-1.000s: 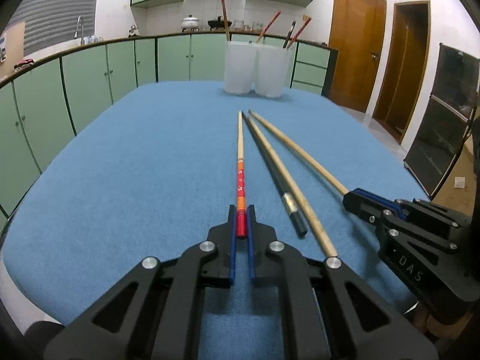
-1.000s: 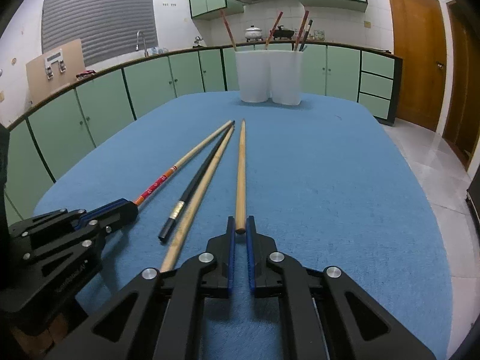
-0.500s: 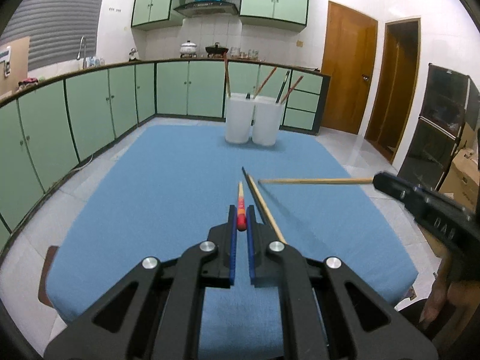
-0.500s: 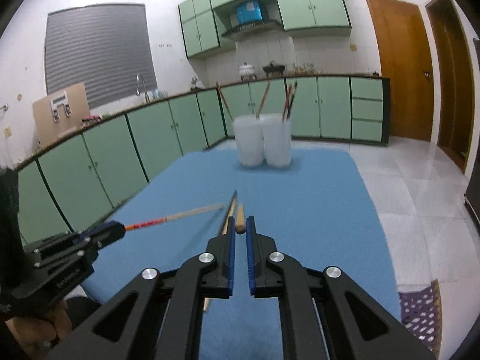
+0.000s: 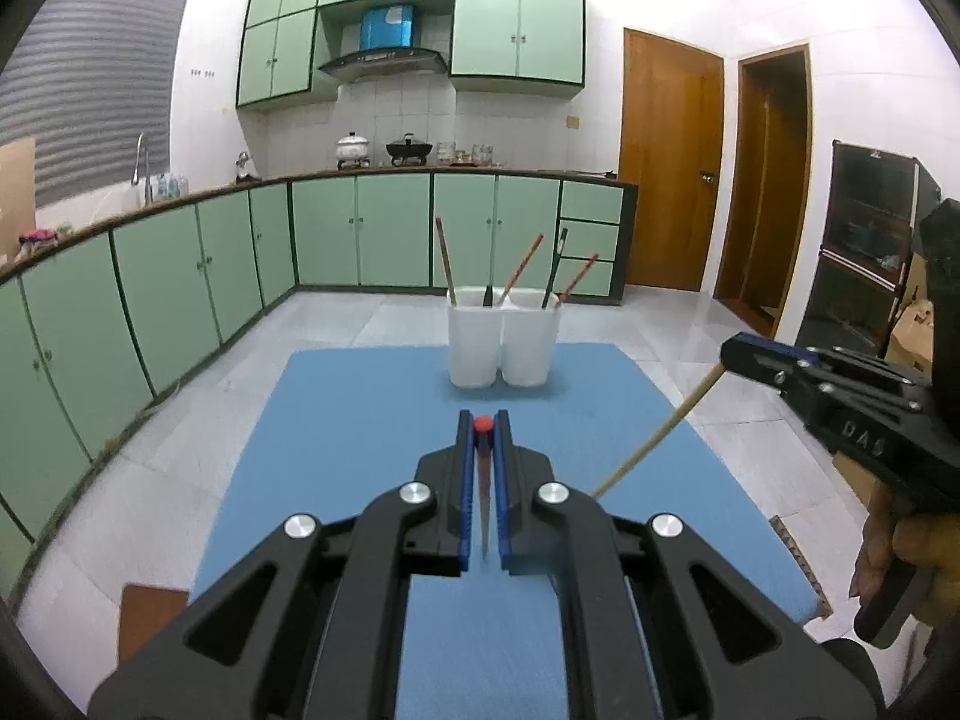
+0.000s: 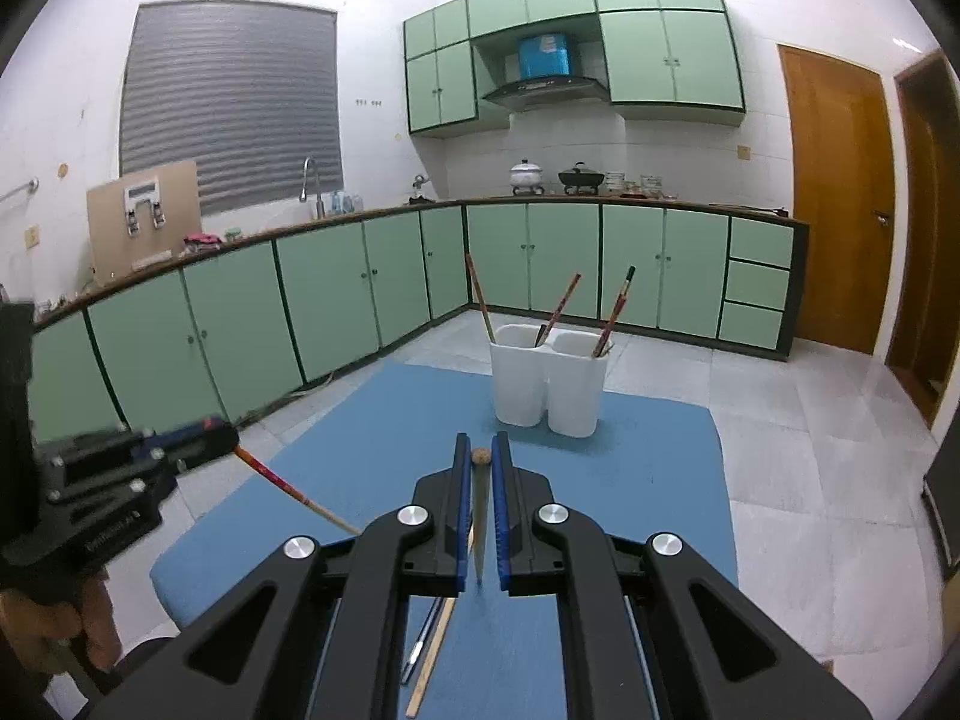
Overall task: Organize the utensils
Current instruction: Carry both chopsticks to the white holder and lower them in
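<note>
1. Your left gripper (image 5: 482,427) is clamped narrow on the red-ended chopstick (image 5: 482,423). Its top sits between the fingers and its shaft hangs below them.
2. Your right gripper (image 6: 480,456) pinches the plain wooden chopstick (image 6: 479,457) the same way, tip down.
3. The white twin holder (image 6: 547,384) stands ahead of both sets of fingers on the blue mat (image 5: 360,396), with chopsticks already leaning in it.
4. Carry each stick forward until its low tip is above a cup mouth, and keep the shafts near upright so they clear the rim.
5. Lower before you release. Dropping from high risks a bounce-out.
6. Two chopsticks (image 6: 429,654) lie on the mat beneath your right fingers, so leave them for later.
</note>
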A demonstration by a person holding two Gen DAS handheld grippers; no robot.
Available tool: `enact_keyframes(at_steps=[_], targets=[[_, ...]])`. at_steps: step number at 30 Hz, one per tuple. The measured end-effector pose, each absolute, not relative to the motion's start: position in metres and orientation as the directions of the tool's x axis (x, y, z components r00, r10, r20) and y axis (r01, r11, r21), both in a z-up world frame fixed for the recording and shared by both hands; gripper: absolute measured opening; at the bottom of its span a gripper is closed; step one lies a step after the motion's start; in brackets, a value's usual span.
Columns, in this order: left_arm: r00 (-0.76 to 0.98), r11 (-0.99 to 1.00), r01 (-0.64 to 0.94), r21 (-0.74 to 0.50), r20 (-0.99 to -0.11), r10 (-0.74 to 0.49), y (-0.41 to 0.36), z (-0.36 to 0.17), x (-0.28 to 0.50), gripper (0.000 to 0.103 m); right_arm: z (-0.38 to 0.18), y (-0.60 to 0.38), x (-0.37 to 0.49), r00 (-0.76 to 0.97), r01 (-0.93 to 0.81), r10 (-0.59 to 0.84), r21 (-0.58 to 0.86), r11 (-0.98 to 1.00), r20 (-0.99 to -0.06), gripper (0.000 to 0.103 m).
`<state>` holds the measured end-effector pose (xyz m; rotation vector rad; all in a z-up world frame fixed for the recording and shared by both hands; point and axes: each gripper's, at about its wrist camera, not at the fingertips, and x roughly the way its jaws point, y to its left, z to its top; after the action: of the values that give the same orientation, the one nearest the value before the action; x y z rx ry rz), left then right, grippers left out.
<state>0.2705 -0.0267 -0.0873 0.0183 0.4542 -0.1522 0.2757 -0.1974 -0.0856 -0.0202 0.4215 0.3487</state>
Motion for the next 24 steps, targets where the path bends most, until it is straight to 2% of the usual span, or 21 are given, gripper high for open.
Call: enact_keyframes(at_steps=[5, 24], targets=[[0.883, 0.986, 0.169, 0.007, -0.446, -0.148, -0.03, -0.085, 0.288, 0.005, -0.082, -0.192, 0.293, 0.85, -0.343, 0.324, 0.031, 0.939, -0.415, 0.007], [0.873, 0.975, 0.22, -0.03, -0.439, -0.211, -0.025, -0.047, 0.334, 0.005, -0.044, -0.19, 0.33, 0.837, -0.363, 0.331, 0.011, 0.932, -0.435, 0.007]])
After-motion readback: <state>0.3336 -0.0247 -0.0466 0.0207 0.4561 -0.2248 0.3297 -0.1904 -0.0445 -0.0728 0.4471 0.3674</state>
